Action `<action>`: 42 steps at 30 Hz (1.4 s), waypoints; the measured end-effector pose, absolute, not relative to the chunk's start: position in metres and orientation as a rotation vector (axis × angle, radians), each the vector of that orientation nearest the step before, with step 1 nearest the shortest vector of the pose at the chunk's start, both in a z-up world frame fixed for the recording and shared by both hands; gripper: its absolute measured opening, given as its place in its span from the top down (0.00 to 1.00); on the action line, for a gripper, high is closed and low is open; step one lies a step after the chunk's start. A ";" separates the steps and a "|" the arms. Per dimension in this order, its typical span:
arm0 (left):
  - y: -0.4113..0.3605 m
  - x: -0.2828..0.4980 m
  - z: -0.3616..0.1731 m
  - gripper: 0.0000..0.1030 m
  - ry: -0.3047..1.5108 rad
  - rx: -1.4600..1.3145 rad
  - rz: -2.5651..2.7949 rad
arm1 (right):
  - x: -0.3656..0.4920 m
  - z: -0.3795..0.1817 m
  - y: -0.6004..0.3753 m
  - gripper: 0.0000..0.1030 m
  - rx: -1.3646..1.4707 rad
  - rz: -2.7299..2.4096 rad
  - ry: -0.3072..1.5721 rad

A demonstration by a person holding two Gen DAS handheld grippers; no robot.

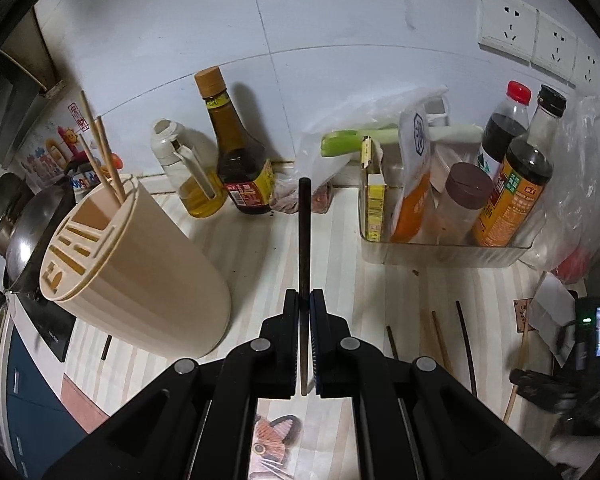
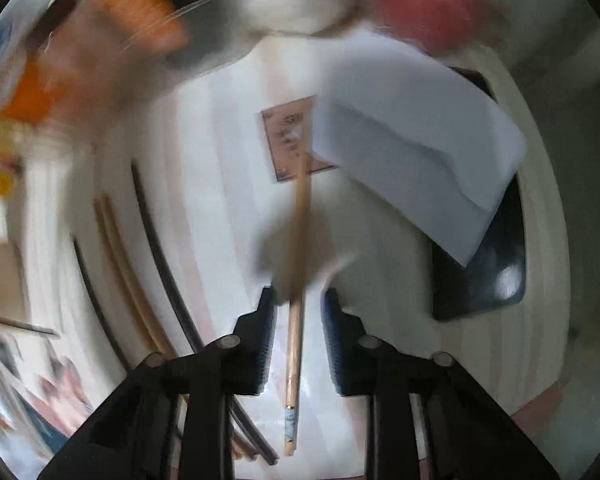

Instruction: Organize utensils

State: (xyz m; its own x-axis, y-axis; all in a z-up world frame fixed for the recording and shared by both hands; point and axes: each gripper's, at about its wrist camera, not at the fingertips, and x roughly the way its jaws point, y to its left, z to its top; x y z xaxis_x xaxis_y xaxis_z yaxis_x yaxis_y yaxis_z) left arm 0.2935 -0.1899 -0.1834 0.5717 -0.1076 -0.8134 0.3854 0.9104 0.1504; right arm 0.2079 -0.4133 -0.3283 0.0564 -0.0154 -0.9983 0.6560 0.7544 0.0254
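My left gripper [image 1: 304,300] is shut on a dark chopstick [image 1: 304,236] that points forward above the counter. The beige slotted utensil holder [image 1: 140,272] stands to its left with several light wooden chopsticks [image 1: 106,156] in it. More loose chopsticks [image 1: 440,340], dark and light, lie on the counter to the right. In the blurred right wrist view, my right gripper [image 2: 298,300] is open with its fingers on either side of a light wooden chopstick [image 2: 298,280] lying on the counter. Other chopsticks [image 2: 140,264] lie to its left.
Sauce and oil bottles [image 1: 236,152] stand against the back wall. A clear tray [image 1: 444,252] at the right holds bottles and packets. Pots [image 1: 16,216] sit at far left. A white paper [image 2: 416,160] and a black device [image 2: 484,268] lie right of my right gripper.
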 end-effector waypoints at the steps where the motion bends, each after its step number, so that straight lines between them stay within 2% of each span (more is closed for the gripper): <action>1: -0.191 0.294 -0.184 0.97 0.923 0.327 -0.295 | 0.216 -0.327 -0.408 0.93 0.506 -0.546 1.442; 7: -0.190 0.291 -0.178 0.97 0.915 0.317 -0.291 | 0.224 -0.314 -0.396 0.94 0.475 -0.474 1.381; 16: -0.177 0.278 -0.147 0.97 0.867 0.272 -0.306 | 0.203 -0.220 -0.373 0.94 0.442 -0.344 1.074; 21: -0.161 0.273 -0.109 0.97 0.827 0.198 -0.334 | 0.202 -0.153 -0.349 0.95 0.424 -0.271 0.879; 22: -0.156 0.274 -0.099 0.97 0.817 0.177 -0.339 | 0.207 -0.135 -0.344 1.00 0.425 -0.239 0.840; 24: -0.144 0.277 -0.076 0.97 0.795 0.131 -0.344 | 0.215 -0.112 -0.328 1.00 0.428 -0.195 0.784; 31: -0.101 0.298 -0.003 0.97 0.687 0.032 -0.307 | 0.272 -0.047 -0.300 1.00 0.460 -0.024 0.698; 35: -0.087 0.308 0.005 0.97 0.651 0.029 -0.244 | 0.293 -0.056 -0.297 1.00 0.548 0.016 0.783; 38: -0.085 0.309 -0.008 0.97 0.668 0.029 -0.220 | 0.304 -0.090 -0.301 0.98 0.609 0.005 0.900; 42: -0.091 0.309 -0.041 0.97 0.713 0.055 -0.183 | 0.306 -0.159 -0.324 0.73 0.737 -0.047 1.048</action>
